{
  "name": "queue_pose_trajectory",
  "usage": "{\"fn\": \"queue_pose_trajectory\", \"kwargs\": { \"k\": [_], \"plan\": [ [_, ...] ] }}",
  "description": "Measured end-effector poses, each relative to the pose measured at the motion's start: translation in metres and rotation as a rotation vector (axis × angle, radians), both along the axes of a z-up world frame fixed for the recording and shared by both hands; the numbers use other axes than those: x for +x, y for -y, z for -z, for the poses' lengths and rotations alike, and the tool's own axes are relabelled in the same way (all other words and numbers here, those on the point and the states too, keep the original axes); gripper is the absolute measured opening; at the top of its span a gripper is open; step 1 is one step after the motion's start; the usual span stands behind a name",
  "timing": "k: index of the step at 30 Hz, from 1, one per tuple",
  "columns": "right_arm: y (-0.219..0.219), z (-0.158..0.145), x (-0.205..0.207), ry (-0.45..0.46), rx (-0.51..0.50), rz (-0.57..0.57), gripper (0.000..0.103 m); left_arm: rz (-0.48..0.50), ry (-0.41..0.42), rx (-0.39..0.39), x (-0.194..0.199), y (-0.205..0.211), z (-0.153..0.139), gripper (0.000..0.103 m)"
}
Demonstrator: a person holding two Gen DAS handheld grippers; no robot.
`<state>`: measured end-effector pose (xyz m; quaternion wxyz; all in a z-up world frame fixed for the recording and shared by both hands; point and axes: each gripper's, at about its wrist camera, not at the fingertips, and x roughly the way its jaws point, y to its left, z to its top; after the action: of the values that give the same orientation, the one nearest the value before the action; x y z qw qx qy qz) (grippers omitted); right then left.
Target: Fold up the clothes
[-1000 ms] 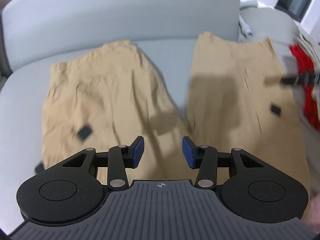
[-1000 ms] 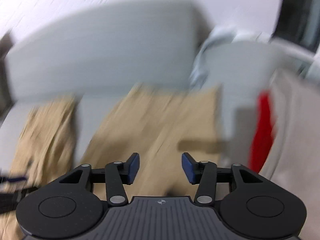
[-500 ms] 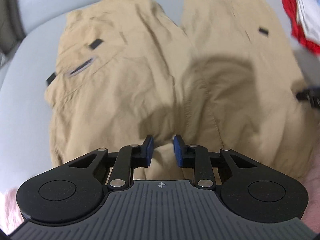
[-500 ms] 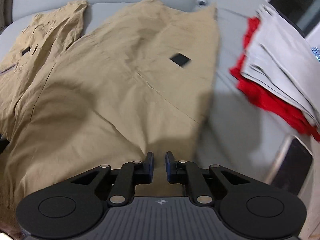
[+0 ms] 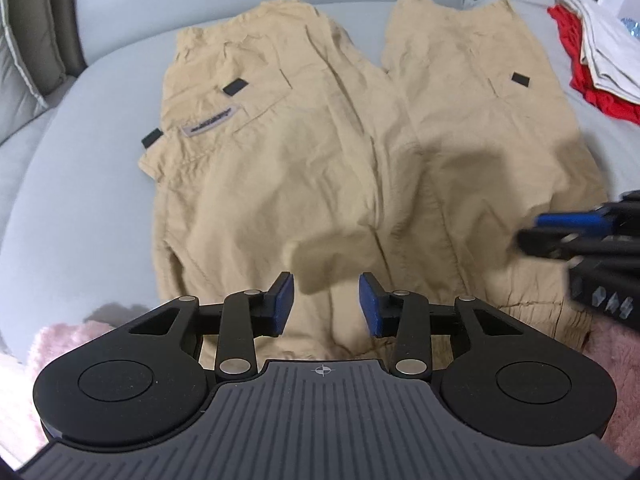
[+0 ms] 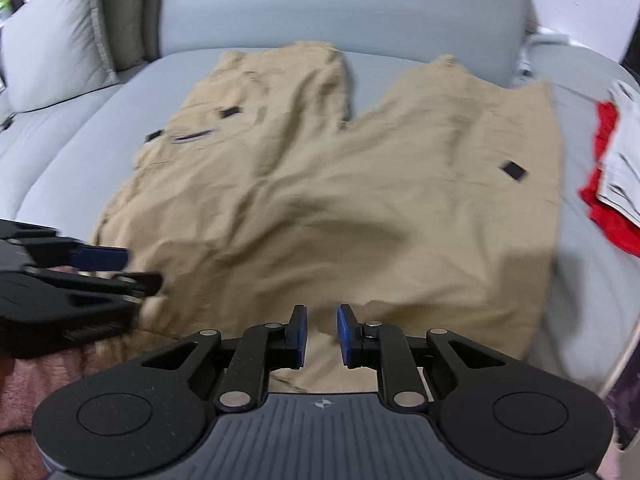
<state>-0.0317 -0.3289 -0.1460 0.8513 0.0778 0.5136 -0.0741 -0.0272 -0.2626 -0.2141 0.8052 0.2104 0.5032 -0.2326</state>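
Tan trousers [image 5: 320, 152], thin wrinkled cotton with black tabs and a grey patch label, spread flat on grey sofa seat [image 5: 80, 160], legs toward backrest. Left gripper [image 5: 325, 306] jaws wide apart, a raised fabric fold between them, untouched. Right gripper [image 6: 322, 334] jaws narrowly parted, gripping nothing. Red cloth [image 5: 576, 60] under pale folded cloth [image 5: 604, 44] at right

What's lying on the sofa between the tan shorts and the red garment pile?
Nothing: bare grey sofa cushion separates the tan shorts from the red garment pile, seen in the right wrist view.
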Motion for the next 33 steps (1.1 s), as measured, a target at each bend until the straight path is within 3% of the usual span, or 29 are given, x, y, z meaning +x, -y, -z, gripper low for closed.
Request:
{"fn": "queue_pose_trajectory", "kwargs": {
  "k": [3,6,13,17,19,25,27,29,30,33],
  "plan": [
    [-0.011,0.01,0.002,-0.005,-0.069,-0.03,0.022,-0.004,0.013,0.02,-0.004,-0.004,0.005,0.052],
    [-0.007,0.029,-0.005,-0.111,-0.113,-0.007,0.022,-0.008,0.015,0.043,-0.006,-0.008,0.009,0.058],
    [0.016,0.025,-0.033,-0.167,-0.072,0.088,0.024,0.013,-0.019,0.182,-0.005,-0.011,0.002,0.063],
    [0.023,0.019,-0.041,-0.191,-0.05,0.122,0.026,0.011,-0.044,0.263,-0.001,-0.011,-0.007,0.06],
    [0.025,0.01,-0.042,-0.172,-0.038,0.121,0.026,-0.018,-0.01,0.328,0.003,-0.014,-0.018,0.054],
    [0.019,-0.019,-0.035,-0.046,0.006,0.083,0.026,-0.098,0.008,0.202,0.026,-0.052,-0.056,0.055],
    [0.015,-0.021,-0.034,-0.014,0.027,0.064,0.026,-0.138,-0.005,0.121,0.032,-0.069,-0.058,0.052],
    [0.001,-0.018,-0.026,0.014,0.043,0.006,0.022,-0.167,-0.058,-0.02,0.038,-0.084,-0.054,0.048],
    [-0.006,-0.015,-0.022,0.017,0.041,-0.018,0.02,-0.171,-0.07,-0.052,0.039,-0.086,-0.052,0.042],
    [-0.021,-0.007,-0.008,0.025,0.048,-0.071,0.016,-0.174,-0.056,-0.141,0.039,-0.086,-0.037,0.037]
  ]
}}
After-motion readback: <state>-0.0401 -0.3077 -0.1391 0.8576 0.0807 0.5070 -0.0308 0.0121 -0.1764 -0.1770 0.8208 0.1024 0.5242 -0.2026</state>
